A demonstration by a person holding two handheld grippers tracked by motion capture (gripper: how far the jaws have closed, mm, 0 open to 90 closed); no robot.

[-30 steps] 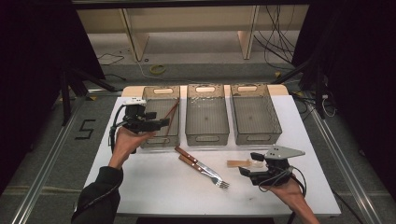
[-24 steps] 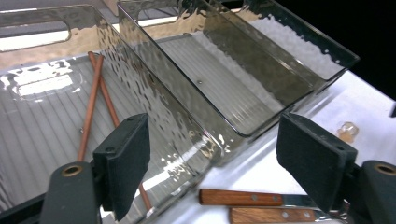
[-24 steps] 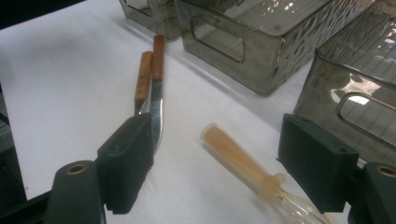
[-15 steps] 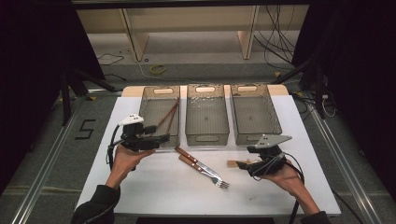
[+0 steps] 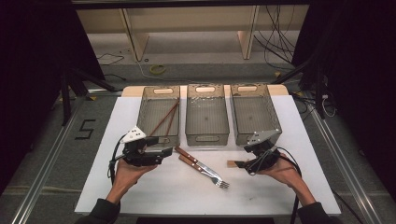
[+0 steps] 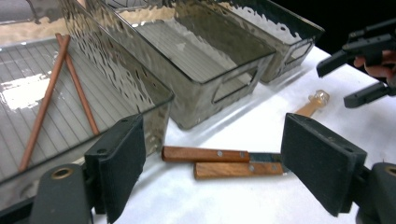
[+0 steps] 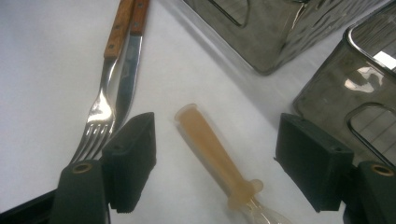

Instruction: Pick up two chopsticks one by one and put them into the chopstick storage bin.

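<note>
Between the wide-spread jaws of the right gripper (image 7: 215,163) lies a tan plastic-handled utensil (image 7: 217,161) on the white table (image 5: 140,196), touched by neither pad; a fork (image 7: 100,109) and knife (image 7: 128,70) lie beside its left pad. Ahead of the left gripper (image 6: 212,168), also gaping and holding nothing, sit their wooden handles (image 6: 205,154), with chopsticks (image 6: 46,100) inside the nearest bin (image 6: 159,100) beyond its left pad.

Dark room; grey floor (image 5: 56,154) (marked "5"), wooden shelf legs (image 5: 133,37), cables (image 5: 275,46).
</note>
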